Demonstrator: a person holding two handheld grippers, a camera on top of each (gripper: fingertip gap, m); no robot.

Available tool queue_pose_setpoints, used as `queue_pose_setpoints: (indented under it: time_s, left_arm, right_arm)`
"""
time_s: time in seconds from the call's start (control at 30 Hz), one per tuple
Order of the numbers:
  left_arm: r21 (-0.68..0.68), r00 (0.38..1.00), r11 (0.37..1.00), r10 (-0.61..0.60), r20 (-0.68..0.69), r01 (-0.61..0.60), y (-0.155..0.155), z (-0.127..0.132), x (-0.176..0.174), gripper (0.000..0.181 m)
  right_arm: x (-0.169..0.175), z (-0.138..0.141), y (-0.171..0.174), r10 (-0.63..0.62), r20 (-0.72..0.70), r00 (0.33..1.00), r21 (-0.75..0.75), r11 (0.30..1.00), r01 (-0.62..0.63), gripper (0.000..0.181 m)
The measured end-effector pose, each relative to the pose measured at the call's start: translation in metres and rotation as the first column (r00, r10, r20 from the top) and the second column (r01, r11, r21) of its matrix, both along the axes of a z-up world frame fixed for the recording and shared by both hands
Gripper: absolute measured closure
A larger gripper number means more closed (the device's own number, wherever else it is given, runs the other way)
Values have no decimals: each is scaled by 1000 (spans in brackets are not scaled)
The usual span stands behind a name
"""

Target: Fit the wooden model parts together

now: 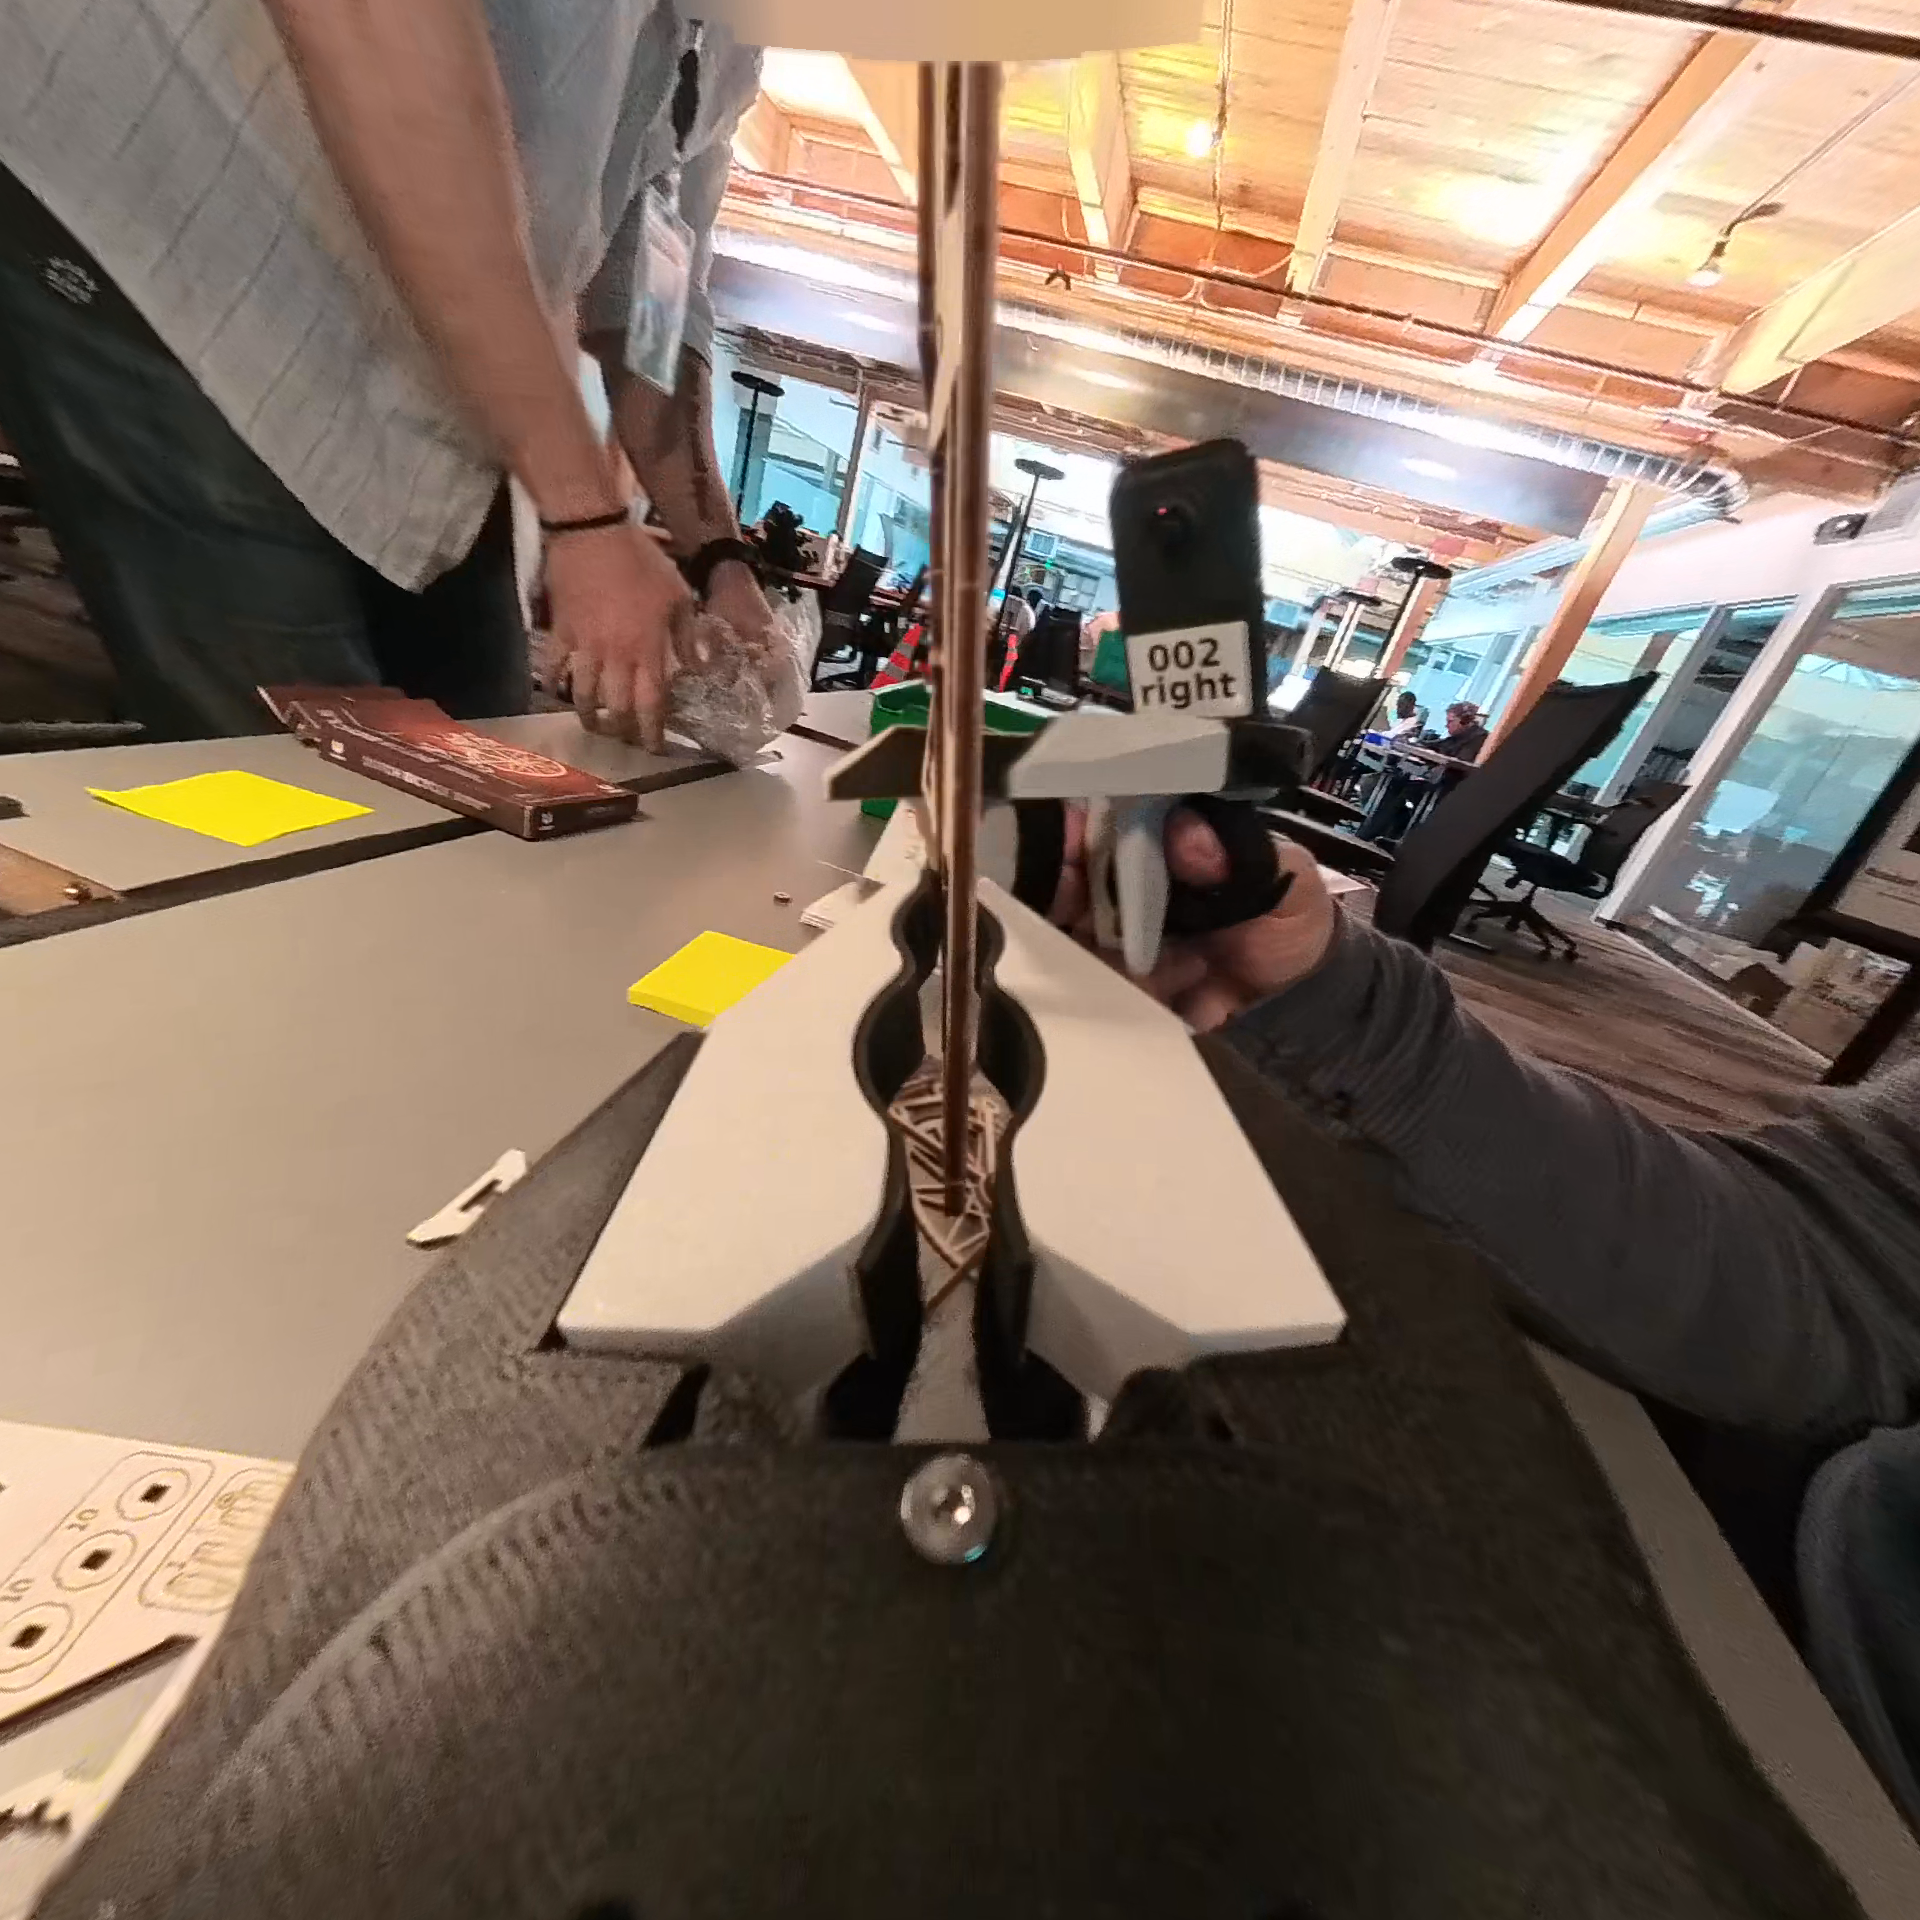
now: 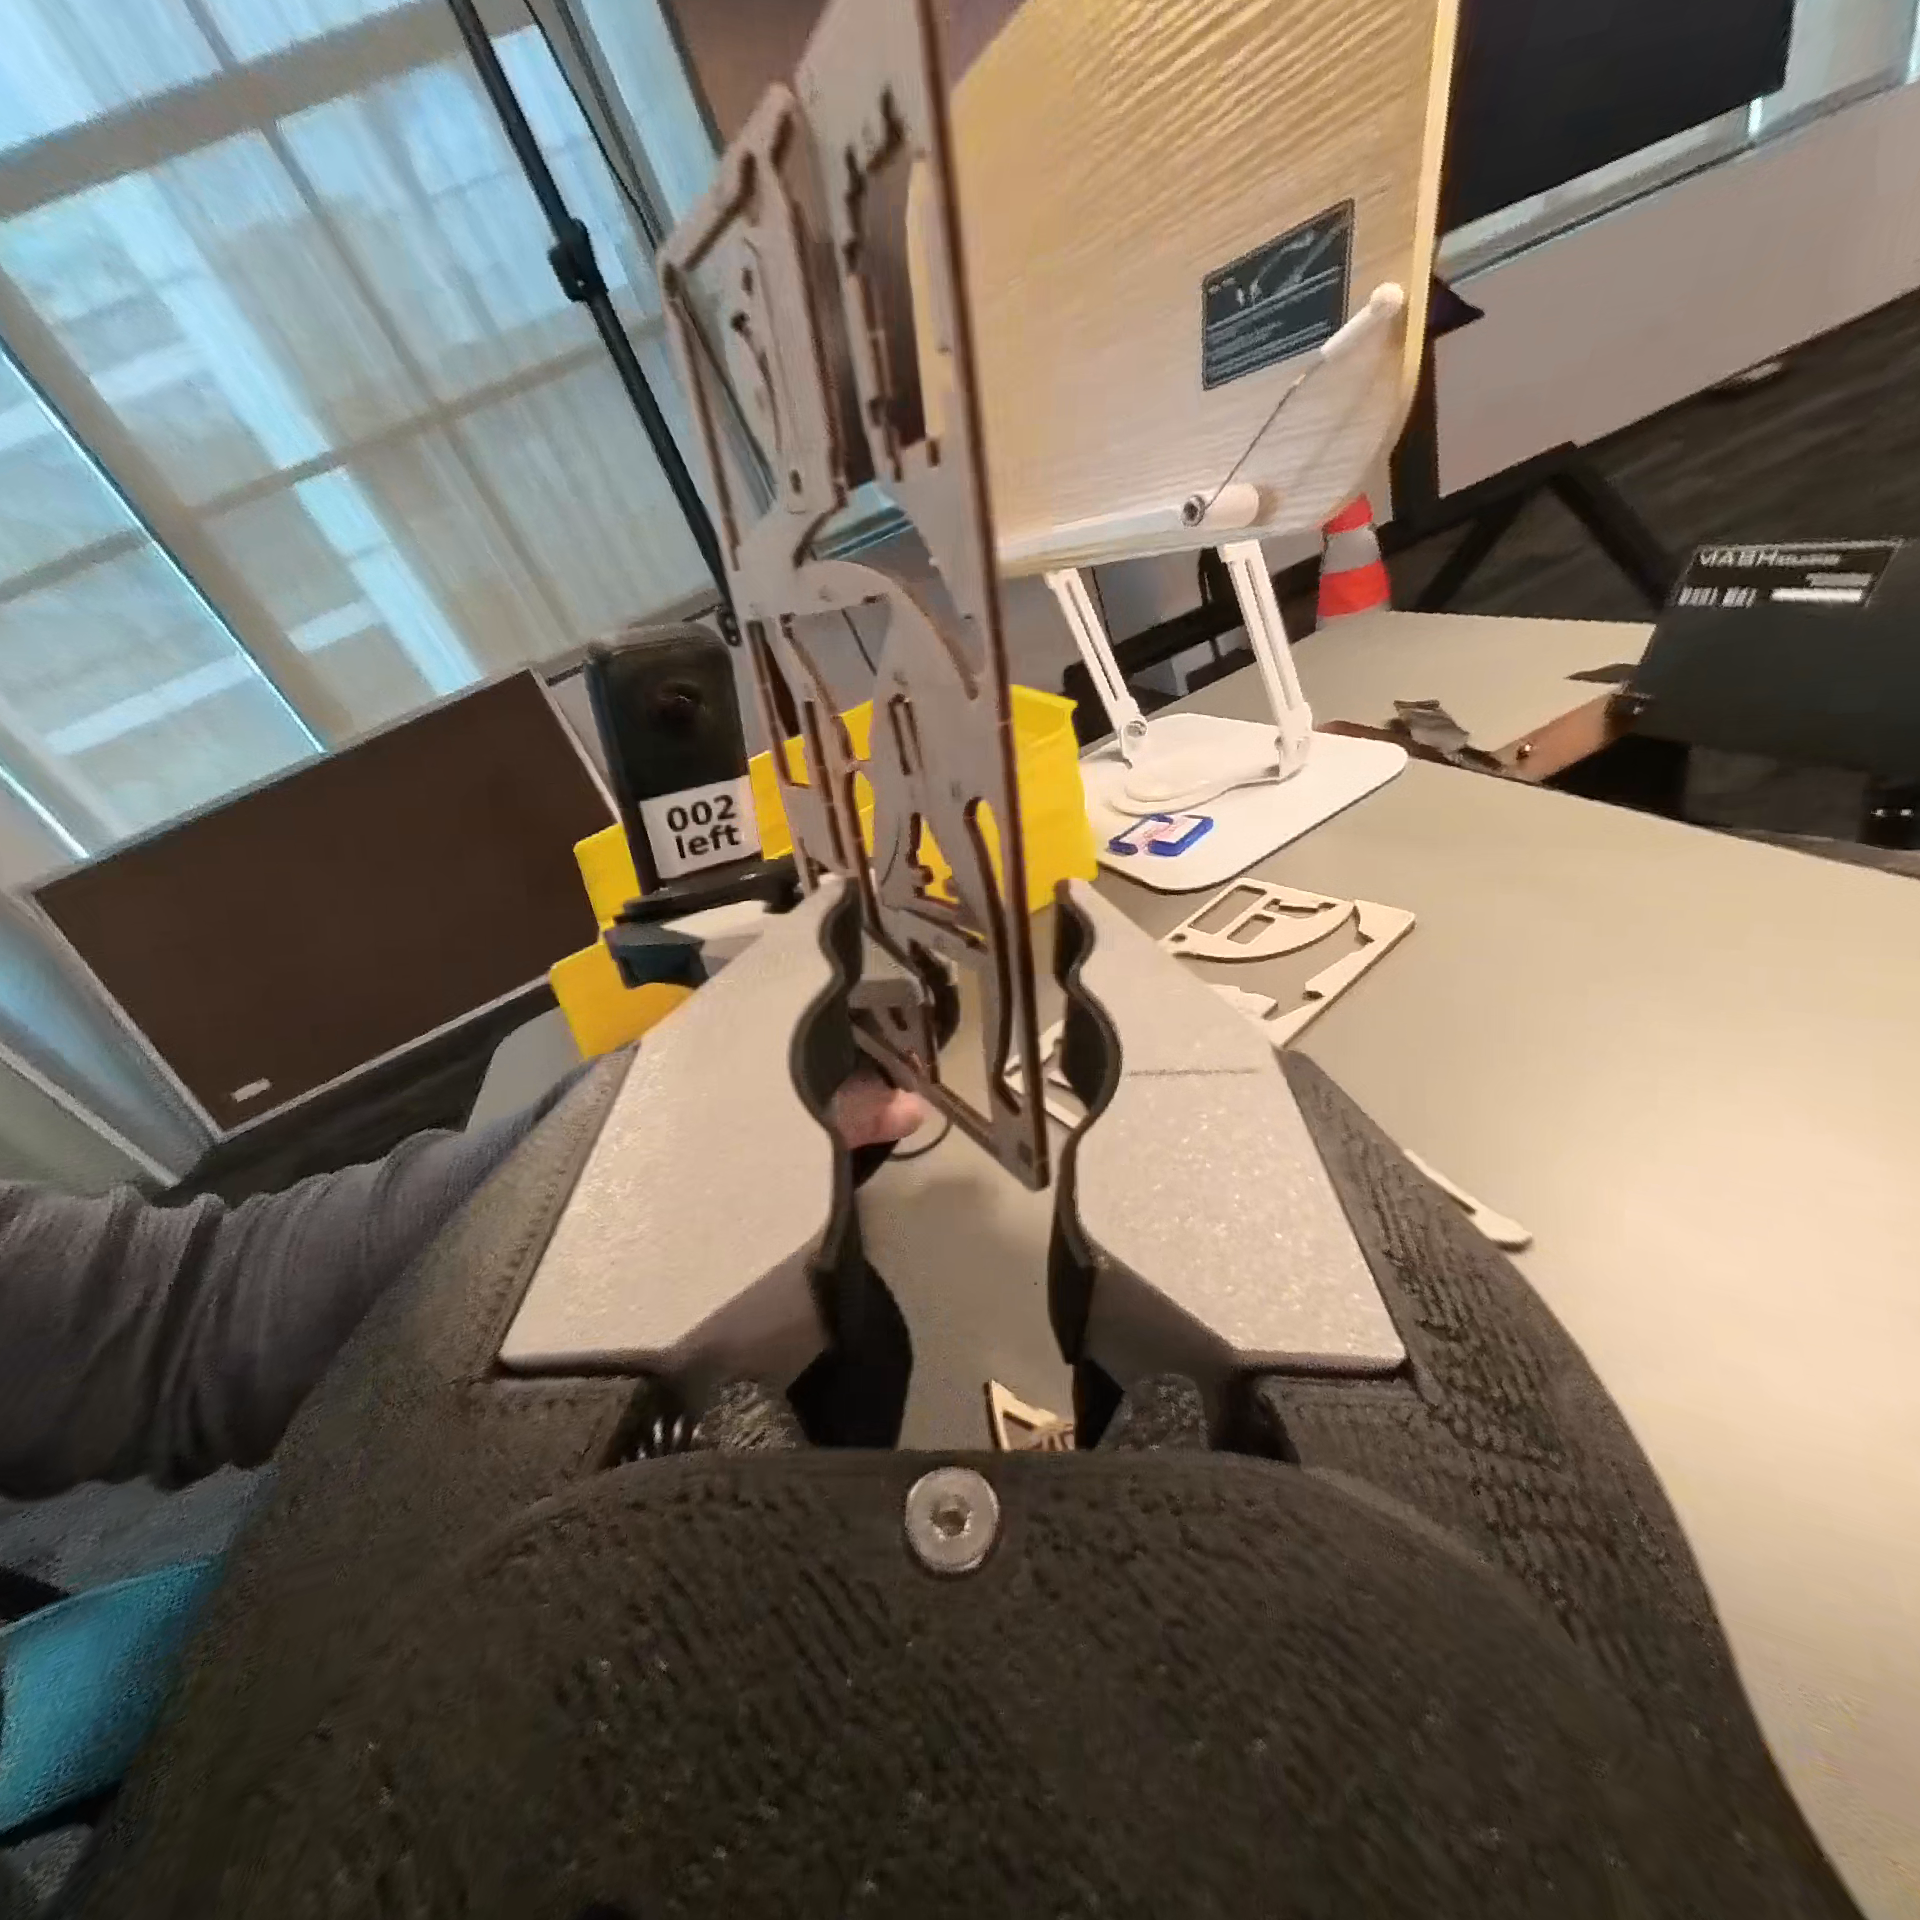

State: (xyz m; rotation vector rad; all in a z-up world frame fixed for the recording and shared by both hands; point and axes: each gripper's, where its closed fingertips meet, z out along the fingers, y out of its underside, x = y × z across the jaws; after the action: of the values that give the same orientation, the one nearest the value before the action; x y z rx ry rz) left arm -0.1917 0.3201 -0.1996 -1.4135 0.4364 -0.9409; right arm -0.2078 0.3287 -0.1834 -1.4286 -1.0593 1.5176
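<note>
A thin wooden sheet of cut-out model parts [image 1: 961, 520] stands upright above the grey table [image 1: 312, 1039], edge-on in the left wrist view. My left gripper [image 1: 958, 904] is shut on its lower part. In the right wrist view the sheet [image 2: 914, 520] shows its cut-outs at a slant. My right gripper [image 2: 956, 914] is open, with one jaw on each side of the sheet. It also shows in the left wrist view [image 1: 966, 769], higher on the sheet. A small lattice wooden part [image 1: 951, 1153] lies on the table below.
Another person's hands [image 1: 613, 644] hold a plastic bag at the far edge, beside a brown box [image 1: 468, 769]. Yellow notes [image 1: 229, 805], a punched sheet [image 1: 104, 1558], a loose part [image 1: 468, 1195], a cut frame [image 2: 1288, 935], a yellow bin [image 2: 1039, 769] and a white stand [image 2: 1247, 769] occupy the table. My two grippers' fingertips are within a few centimetres of each other.
</note>
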Motion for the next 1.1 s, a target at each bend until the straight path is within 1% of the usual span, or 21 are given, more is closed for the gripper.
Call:
queue_pose_setpoints:
  time_s: [0.1, 0.17, 0.2, 0.23, 0.3, 0.37, 0.43, 0.5, 0.6, 0.73, 0.8, 0.87, 0.9, 0.97, 1.03, 1.07, 1.1]
  left_arm:
    - [2, 1000, 1000, -21, 0, 21, -2, 0, 4, 180]
    - [1, 1000, 1000, -20, -4, 20, -2, 0, 4, 180]
    - [-2, 1000, 1000, -10, -18, 10, -1, -2, 4, 180]
    - [-2, 999, 1000, 1, -41, -1, 0, -4, 5, 180]
    - [35, 992, 999, 43, -118, -39, 1, -7, 8, 180]
    - [40, 991, 998, 51, -123, -47, 0, -4, 8, 180]
    - [16, 995, 999, 42, -94, -40, 3, -8, 4, 180]
    - [-11, 997, 999, 49, -66, -49, 6, -10, -1, 180]
    - [-17, 998, 998, 55, -38, -56, 6, -7, -7, 180]
    - [-34, 997, 997, 72, -25, -73, 9, -8, -11, 180]
    - [-50, 997, 996, 80, 5, -80, 10, -8, -16, 180]
    - [-61, 997, 997, 59, 41, -56, 8, -6, -20, 180]
    - [-62, 998, 998, 24, 58, -21, 5, -4, -19, 180]
    - [-40, 990, 994, -94, 104, 99, -7, 3, -12, 180]
    - [-35, 975, 983, -173, 141, 180, -15, 7, -7, 180]
    - [-36, 967, 977, -203, 152, 210, -18, 8, -5, 180]
    - [-36, 963, 974, -217, 158, 225, -19, 8, -3, 180]
  right_arm:
    - [0, 1, -1, 21, -19, 1000, -30, 999, -21, 163]
    - [0, 0, -2, 32, -15, 999, -36, 999, -33, 166]
    - [0, -3, 0, 24, -1, 1000, -25, 999, -24, 166]
    - [0, -7, 3, 1, 33, 999, 0, 1000, -1, 171]
    - [1, -10, 7, -50, 62, 997, 56, 997, 46, 172]
    - [1, -8, 8, -71, 66, 995, 75, 995, 66, 172]
    - [-1, -12, 11, -113, 99, 989, 103, 989, 103, 170]
    - [-1, -8, 13, -141, 80, 987, 111, 985, 132, 156]
    - [7, 3, 22, -218, 34, 975, 165, 964, 210, 151]
    - [7, 4, 22, -259, 42, 965, 235, 941, 243, 151]
    - [11, 9, 27, -301, 8, 954, 258, 922, 289, 150]
    - [17, 16, 29, -326, -21, 945, 282, 905, 318, 148]
    - [17, 17, 27, -307, -21, 951, 273, 914, 301, 147]
    - [16, 19, 18, -215, -28, 976, 205, 955, 216, 145]
    - [15, 17, 4, -65, -20, 998, 101, 993, 66, 147]
    - [14, 16, -6, 32, -23, 999, 44, 999, -31, 158]
    - [15, 18, -15, 116, -50, 992, -10, 993, -116, 162]
